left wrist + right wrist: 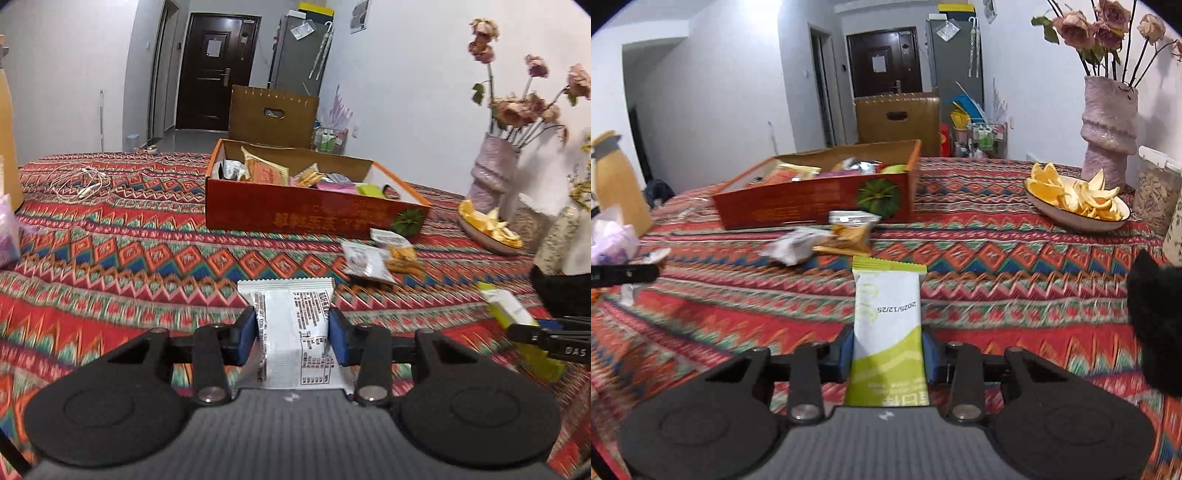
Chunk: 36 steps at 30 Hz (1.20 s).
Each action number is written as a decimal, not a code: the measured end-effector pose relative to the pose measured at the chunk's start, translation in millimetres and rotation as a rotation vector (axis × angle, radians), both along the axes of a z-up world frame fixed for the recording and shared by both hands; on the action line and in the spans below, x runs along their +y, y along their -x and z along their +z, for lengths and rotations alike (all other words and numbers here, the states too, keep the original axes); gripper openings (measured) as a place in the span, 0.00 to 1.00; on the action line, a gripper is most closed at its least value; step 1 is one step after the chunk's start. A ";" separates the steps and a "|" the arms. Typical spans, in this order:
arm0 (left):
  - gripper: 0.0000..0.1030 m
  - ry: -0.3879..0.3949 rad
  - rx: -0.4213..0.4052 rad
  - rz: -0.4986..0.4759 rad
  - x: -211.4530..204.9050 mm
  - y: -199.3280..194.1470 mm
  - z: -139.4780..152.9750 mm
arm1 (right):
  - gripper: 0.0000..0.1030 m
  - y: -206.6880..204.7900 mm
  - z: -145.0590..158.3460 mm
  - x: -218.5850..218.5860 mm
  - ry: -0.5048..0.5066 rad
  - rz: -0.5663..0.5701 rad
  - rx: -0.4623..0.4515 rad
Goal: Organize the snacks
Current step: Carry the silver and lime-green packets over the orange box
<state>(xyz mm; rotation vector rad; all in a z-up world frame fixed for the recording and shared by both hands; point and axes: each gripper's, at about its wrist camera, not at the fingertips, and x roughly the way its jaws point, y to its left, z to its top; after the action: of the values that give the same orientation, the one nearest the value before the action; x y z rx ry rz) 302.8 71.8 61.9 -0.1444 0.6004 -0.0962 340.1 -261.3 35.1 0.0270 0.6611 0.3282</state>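
My left gripper (291, 338) is shut on a white snack packet (291, 325) with black print, held above the patterned tablecloth. My right gripper (888, 356) is shut on a green-and-white snack packet (886, 317) stamped with a date; that packet and gripper also show at the right edge of the left wrist view (517, 317). Ahead lies an open orange cardboard box (295, 214) (812, 203) with several snack packets inside. Two loose packets, one white (365, 260) (792, 243) and one orange (399, 251) (849, 232), lie on the cloth in front of the box.
A plate of orange peels (1075, 201) (487, 229) and a pink vase of dried flowers (1108, 129) (491, 170) stand at the right. A white cable (79, 182) lies far left. A yellow bottle (617, 181) and a purple bag (613, 240) sit left. A brown box (273, 114) stands behind.
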 end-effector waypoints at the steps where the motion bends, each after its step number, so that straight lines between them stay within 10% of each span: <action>1: 0.40 -0.004 -0.004 -0.001 -1.1 7.0 1.7 | 0.35 9.5 1.4 4.3 -0.003 0.013 -0.003; 18: 0.40 0.007 -0.106 0.033 8.6 91.1 24.9 | 0.35 82.6 38.1 42.5 -0.008 0.101 -0.121; 36: 0.40 -0.044 -0.200 -0.025 22.0 -30.2 87.2 | 0.35 -4.2 104.4 66.2 0.051 0.133 -0.277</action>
<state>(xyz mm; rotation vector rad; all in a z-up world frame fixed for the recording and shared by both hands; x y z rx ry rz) 333.0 93.9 149.1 -0.0837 0.4044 -0.1203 344.3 -195.1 139.5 -0.1100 0.3969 0.4341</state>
